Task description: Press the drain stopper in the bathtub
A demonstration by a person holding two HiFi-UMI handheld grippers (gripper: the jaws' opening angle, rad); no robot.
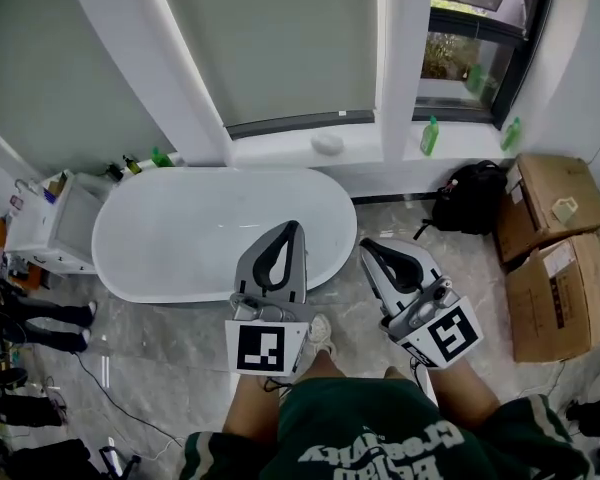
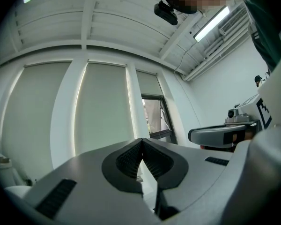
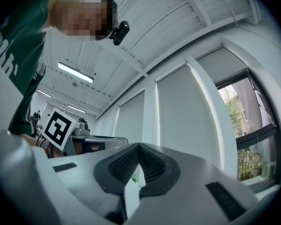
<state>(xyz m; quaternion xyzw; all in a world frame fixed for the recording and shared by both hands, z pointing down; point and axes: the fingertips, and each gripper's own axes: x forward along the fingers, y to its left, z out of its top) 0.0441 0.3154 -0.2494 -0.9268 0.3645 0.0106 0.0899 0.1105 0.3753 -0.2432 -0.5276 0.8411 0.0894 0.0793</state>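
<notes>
The white oval bathtub (image 1: 150, 268) stands on the grey marble floor under the window. I cannot make out its drain stopper in the pale basin. My left gripper (image 1: 292, 226) is held over the tub's near right rim, pointing level toward the window, jaws shut with nothing between them. My right gripper (image 1: 365, 248) hangs beside it over the floor just right of the tub, also shut and empty. In the left gripper view the left gripper (image 2: 141, 141) faces the blinds, tips meeting. The right gripper view shows the right gripper (image 3: 139, 146) tilted slightly up, tips meeting.
A white cabinet (image 1: 55, 223) stands at the tub's left end. Green bottles (image 1: 430, 136) sit on the window sill. A black backpack (image 1: 470, 198) and cardboard boxes (image 1: 555, 248) crowd the right wall. Other people's legs (image 1: 35, 323) and a cable lie at the left.
</notes>
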